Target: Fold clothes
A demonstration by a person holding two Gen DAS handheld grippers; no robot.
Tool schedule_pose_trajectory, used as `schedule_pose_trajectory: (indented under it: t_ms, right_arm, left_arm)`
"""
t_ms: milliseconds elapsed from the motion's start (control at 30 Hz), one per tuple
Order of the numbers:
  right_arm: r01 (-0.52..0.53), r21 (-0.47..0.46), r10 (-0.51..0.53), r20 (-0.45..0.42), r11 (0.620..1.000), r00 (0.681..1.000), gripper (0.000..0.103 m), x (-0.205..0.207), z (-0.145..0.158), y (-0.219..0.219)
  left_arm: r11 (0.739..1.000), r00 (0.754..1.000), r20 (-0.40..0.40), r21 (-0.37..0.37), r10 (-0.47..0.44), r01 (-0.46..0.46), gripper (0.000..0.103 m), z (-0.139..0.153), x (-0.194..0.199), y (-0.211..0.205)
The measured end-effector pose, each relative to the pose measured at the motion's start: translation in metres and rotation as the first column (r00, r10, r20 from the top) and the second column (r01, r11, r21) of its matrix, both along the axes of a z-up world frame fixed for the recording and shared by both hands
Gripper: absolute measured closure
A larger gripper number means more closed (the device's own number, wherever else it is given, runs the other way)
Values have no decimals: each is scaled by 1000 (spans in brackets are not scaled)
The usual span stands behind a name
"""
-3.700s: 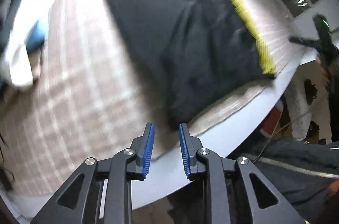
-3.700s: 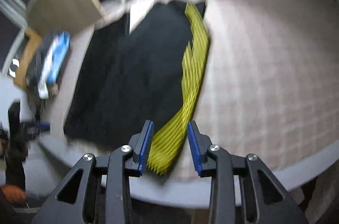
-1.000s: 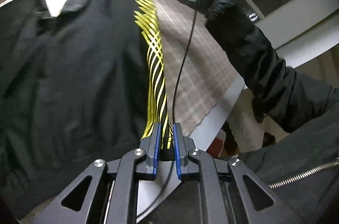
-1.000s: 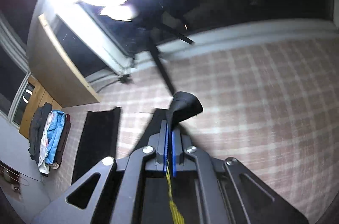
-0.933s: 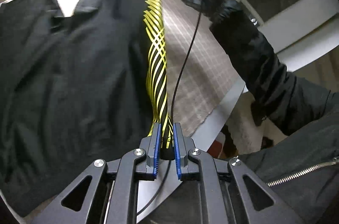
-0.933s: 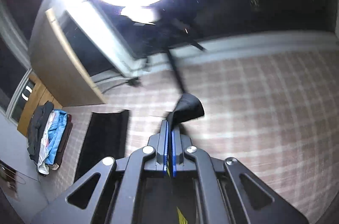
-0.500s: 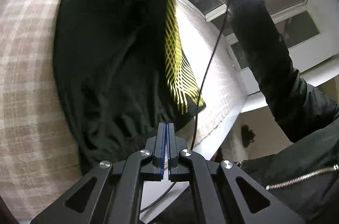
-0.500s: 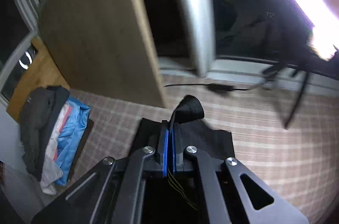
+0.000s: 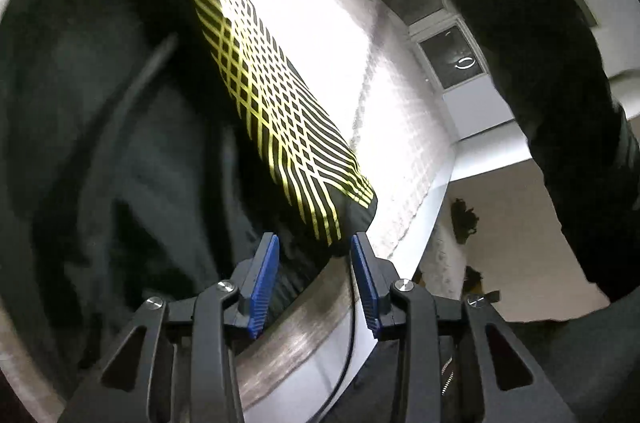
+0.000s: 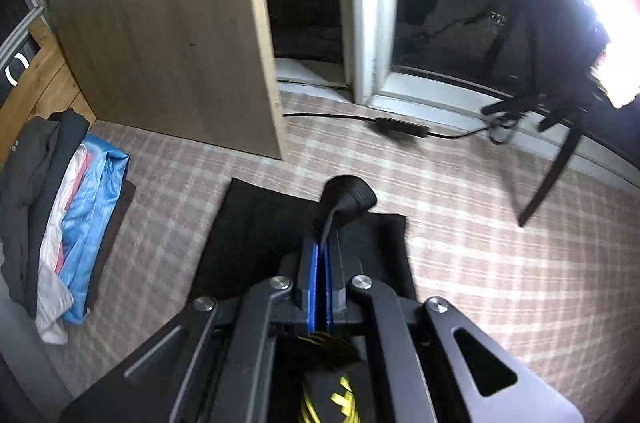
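A black garment [image 9: 100,127] lies on the checked tablecloth, with one sleeve marked by a yellow lattice pattern [image 9: 272,95]. In the left wrist view the sleeve is lifted and folded over the body, its cuff hanging just in front of my left gripper [image 9: 316,263], which is open and empty. My right gripper [image 10: 321,259] is shut on the black fabric of the garment [image 10: 348,199], a fold bulging out past the tips; the yellow-patterned cloth [image 10: 332,399] hangs under it.
A pile of folded clothes, grey, pink and blue [image 10: 60,223], sits at the left on the checked cloth [image 10: 500,263]. A wooden cabinet [image 10: 160,35] and window stand behind. A cable [image 10: 400,127] and tripod legs [image 10: 552,163] lie at the far edge. The table's edge [image 9: 424,223] is near my left gripper.
My left gripper has opened and let go of the sleeve cuff; half a second ago its jaws were together. My right gripper stays shut on the fabric, swung over to the left.
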State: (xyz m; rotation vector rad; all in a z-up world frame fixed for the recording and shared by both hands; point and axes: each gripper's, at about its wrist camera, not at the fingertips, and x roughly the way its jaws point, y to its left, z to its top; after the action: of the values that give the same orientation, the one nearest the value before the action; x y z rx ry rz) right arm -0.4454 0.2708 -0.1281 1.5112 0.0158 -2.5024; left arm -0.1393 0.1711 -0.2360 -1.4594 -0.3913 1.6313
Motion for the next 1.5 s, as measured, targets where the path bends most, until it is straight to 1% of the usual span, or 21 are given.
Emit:
schedule_pose_trajectory:
  t_ms: [100, 167, 233, 300, 333, 367, 467, 633, 733, 933, 1100, 1133, 1167, 1200, 1233, 1267, 1300, 1333, 1400, 1433, 1500]
  right_arm:
    - [-17, 1, 17, -4, 1000, 1000, 100, 4, 4, 10]
    - [-32, 1, 32, -10, 999, 999, 100, 7, 6, 15]
    - [-47, 2, 48, -17, 999, 999, 100, 10, 8, 21]
    - [-63, 3, 63, -24, 998, 998, 100, 13, 10, 27]
    - [-70, 3, 70, -27, 998, 997, 100, 15, 10, 30]
    - [-78, 3, 78, -31, 997, 996, 100, 16, 11, 33]
    - [-99, -15, 98, -51, 995, 994, 100, 15, 19, 29]
    - [-127, -26, 124, -85, 992, 989, 100, 8, 32, 6]
    - [-130, -20, 129, -64, 991, 990, 100, -5, 18, -22]
    - [-129, -15, 129, -5, 992, 992, 100, -23, -27, -72]
    - [-128, -11, 129, 44, 992, 991, 99, -39, -64, -113]
    - [-131, -23, 132, 53, 991, 990, 99, -42, -65, -115]
    - [-133, -34, 135, 61, 991, 989, 97, -45, -65, -117]
    - [-135, -45, 138, 70, 990, 988, 90, -48, -66, -120]
    - [-137, -55, 141, 78, 989, 987, 79, -51, -66, -122]
    - [-144, -39, 146, 61, 989, 987, 72, -46, -58, -119]
    - [-151, -24, 152, 45, 988, 987, 60, -41, -51, -117]
    - [-165, -15, 166, 43, 986, 985, 55, -30, -44, -112]
    - [-193, 0, 193, 42, 981, 980, 54, -9, -32, -103]
    - [-200, -11, 200, 62, 980, 978, 54, 8, -31, -95]
    - [-212, -33, 214, 103, 977, 971, 54, 40, -29, -81]
  left_arm:
    - [1000, 1000, 16, -12, 9, -9, 67, -5, -3, 23]
    - [999, 1000, 13, -35, 21, -20, 58, -8, -5, 38]
    - [997, 999, 5, -66, 35, -35, 58, -12, -7, 53]
    - [994, 997, -6, -83, 71, -71, 64, -15, -9, 63]
    - [992, 996, -13, -85, 92, -93, 84, -15, -10, 65]
    - [991, 994, -20, -75, 107, -108, 90, -11, -10, 62]
    - [987, 986, -51, -32, 158, -160, 95, 12, 0, 46]
    - [976, 970, -114, -22, 215, -219, 95, 42, 9, 3]
    - [969, 965, -114, -45, 237, -243, 95, 40, 11, -22]
    - [959, 960, -64, -72, 271, -275, 98, 18, 16, -64]
    - [957, 959, -39, -66, 281, -283, 100, 8, 20, -76]
    - [957, 958, -34, -63, 283, -285, 102, 6, 21, -78]
    - [956, 958, -29, -61, 285, -286, 103, 4, 22, -80]
    - [956, 958, -24, -58, 287, -288, 103, 3, 22, -82]
    - [956, 957, -18, -56, 289, -290, 103, 1, 23, -84]
    - [955, 957, -13, -53, 291, -291, 103, 0, 24, -86]
    - [955, 956, -8, -51, 293, -293, 103, -2, 25, -88]
    - [954, 956, -3, -48, 295, -295, 103, -3, 26, -90]
    - [957, 958, 5, -53, 285, -284, 103, -5, 25, -91]
    - [960, 961, 9, -56, 276, -275, 101, -6, 24, -89]
    - [965, 966, 21, -51, 257, -256, 85, -6, 24, -77]
